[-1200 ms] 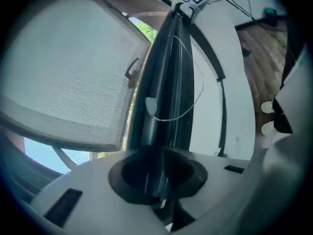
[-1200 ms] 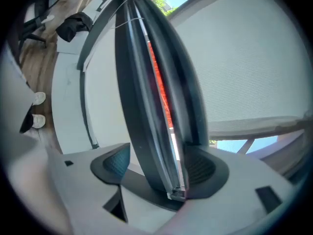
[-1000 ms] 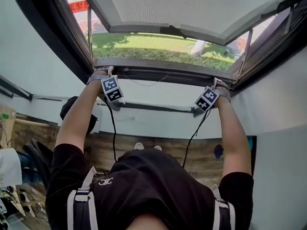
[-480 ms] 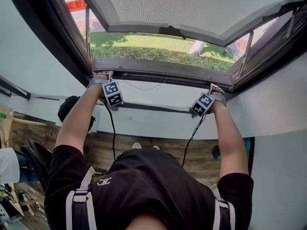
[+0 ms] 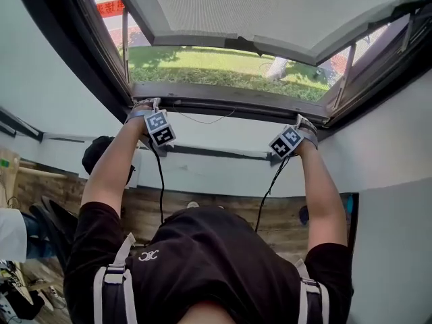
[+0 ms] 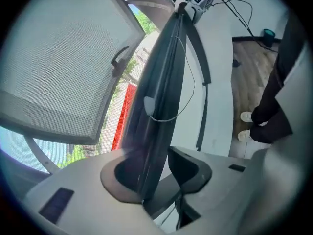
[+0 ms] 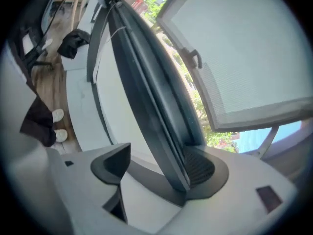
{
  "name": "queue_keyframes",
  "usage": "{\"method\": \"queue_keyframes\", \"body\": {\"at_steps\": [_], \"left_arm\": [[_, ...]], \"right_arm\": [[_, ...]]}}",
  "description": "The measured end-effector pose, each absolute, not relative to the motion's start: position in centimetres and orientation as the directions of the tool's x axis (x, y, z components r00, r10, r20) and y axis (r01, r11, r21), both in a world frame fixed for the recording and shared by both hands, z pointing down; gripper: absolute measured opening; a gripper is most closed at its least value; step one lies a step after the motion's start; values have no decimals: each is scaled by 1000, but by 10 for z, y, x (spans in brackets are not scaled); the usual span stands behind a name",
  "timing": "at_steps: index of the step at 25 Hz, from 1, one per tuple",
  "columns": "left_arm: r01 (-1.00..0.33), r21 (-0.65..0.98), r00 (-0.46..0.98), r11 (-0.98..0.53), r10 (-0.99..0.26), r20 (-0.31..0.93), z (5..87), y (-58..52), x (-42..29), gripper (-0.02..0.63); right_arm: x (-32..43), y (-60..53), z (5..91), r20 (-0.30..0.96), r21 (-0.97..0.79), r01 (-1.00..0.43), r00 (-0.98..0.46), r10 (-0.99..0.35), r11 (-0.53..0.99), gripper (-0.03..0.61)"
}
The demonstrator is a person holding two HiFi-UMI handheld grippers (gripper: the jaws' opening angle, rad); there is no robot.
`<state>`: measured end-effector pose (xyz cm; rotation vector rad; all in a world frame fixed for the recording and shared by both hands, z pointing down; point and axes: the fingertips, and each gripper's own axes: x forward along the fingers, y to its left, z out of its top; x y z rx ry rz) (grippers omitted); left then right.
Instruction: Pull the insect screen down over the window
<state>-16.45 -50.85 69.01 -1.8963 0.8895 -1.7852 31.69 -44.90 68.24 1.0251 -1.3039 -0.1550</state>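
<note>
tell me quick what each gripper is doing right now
Left gripper: open, fingers just opened, dark bar between them, not clamped.
Right gripper: open, fingers just opened, dark bar between them, not clamped.

Reaching with left arm (image 5: pixel 111 167) and right arm (image 5: pixel 324 187), elbows nearly straight, to the dark bar (image 5: pixel 229 103). Holding left gripper (image 6: pixel 155 173) at the bar's left end, right gripper (image 7: pixel 157 168) at its right end. Both sets of jaws just been opening; now gaping astride the bar, unclamped.
</note>
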Motion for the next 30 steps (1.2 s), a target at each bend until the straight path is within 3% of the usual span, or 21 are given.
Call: {"method": "queue_keyframes", "body": {"at_steps": [6,8,10,11,15,17,21,25,30], "left_arm": [[-389,-596,114,-703,-678,726,660,-506,-156,144],[-495,-542,212,-679,-700,682,640,-505,-149,107],[-615,-473,291,-631,-739,607,609,-506,-143,24],[-672,-431,322,-602,-762,562,591,-505,-140,15],[-844,-223,384,-488,-840,384,528,-494,-124,14],[-885,-126,386,-448,-858,340,509,-487,-117,14],[-915,-21,385,-403,-888,254,465,-473,-103,12],[-922,-21,378,-387,-909,176,429,-447,-86,12],[-920,-39,383,-391,-915,127,426,-413,-65,12]], "right_arm": [[309,-450,664,694,687,-516,258,-672,511,331],[301,-450,646,688,603,-683,184,-702,411,254],[289,-453,618,633,464,-842,97,-768,276,100],[283,-454,604,595,384,-897,59,-802,219,17],[252,-450,545,423,42,-992,-90,-902,119,6],[236,-445,508,300,-41,-992,-129,-945,122,5],[209,-425,448,113,-47,-989,-147,-983,142,5],[192,-401,406,-12,-7,-991,-131,-991,131,5],[186,-374,407,-40,-28,-994,-105,-994,107,5]]}}
